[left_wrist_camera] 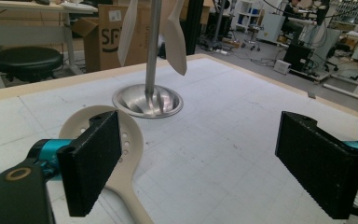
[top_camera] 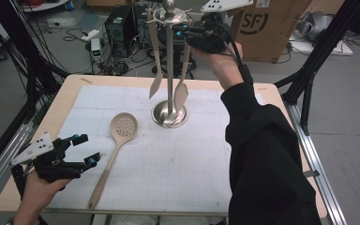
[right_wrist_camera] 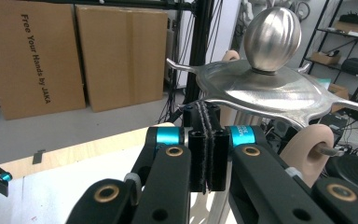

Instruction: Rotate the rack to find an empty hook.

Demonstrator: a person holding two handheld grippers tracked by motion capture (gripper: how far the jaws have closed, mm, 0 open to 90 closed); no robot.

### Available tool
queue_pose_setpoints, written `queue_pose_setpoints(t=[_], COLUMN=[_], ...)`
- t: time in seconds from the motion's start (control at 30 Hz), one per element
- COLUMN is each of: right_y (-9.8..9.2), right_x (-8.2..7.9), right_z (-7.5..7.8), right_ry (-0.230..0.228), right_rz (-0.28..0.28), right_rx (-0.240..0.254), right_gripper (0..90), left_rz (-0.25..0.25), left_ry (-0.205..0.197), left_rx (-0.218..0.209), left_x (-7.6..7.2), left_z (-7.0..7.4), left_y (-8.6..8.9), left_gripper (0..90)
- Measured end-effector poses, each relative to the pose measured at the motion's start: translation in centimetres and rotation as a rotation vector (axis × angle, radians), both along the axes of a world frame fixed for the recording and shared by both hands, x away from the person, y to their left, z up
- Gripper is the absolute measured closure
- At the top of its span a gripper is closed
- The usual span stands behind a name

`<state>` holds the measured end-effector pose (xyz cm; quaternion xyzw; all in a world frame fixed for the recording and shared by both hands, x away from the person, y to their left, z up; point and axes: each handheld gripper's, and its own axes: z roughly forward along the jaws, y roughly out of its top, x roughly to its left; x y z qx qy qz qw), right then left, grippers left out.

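Beside rack [top_camera: 169, 70] — right claw [top_camera: 193, 33] closed.

The slotted spoon [top_camera: 116, 140] near the left gripper [top_camera: 82, 150] is pale beige, dotted with small round holes. That gripper has black jaws and bright blue fittings, as does the right gripper [right_wrist_camera: 207, 144]. Just past it, the rack [right_wrist_camera: 270, 84] is shiny silver; the mat [top_camera: 178, 154] is white with a faint grid.

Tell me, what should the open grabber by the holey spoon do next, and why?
Probably ease the left gripper toward the slotted spoon and close on its handle. Its jaws stand open beside it, the spoon lies flat on the mat, and two utensils already hang on the rack.
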<state>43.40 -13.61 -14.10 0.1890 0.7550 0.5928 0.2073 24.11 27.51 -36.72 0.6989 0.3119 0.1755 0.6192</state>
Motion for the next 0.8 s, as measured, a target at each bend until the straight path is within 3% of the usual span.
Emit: queue_pose_setpoints(t=[0.3,0.57,0.8], right_y=[-0.1,-1.8,-3.7], right_x=[-0.1,-1.4,-3.0], right_z=[0.0,-0.9,-2.2], right_ry=[-0.003,-0.002,-0.030], right_rz=[-0.005,0.023,0.056], right_rx=[-0.002,0.010,0.006], right_gripper=[90.0,89.8,68.1], left_rz=[-0.004,-0.001,-0.009], left_ry=[-0.004,-0.008,-0.004], left_rx=[-0.005,0.005,0.006], left_x=[-0.1,0.0,0.3], left_z=[0.1,0.1,0.0], left_y=[-0.1,-0.1,-0.6], left_gripper=[15.1,15.1,15.0])
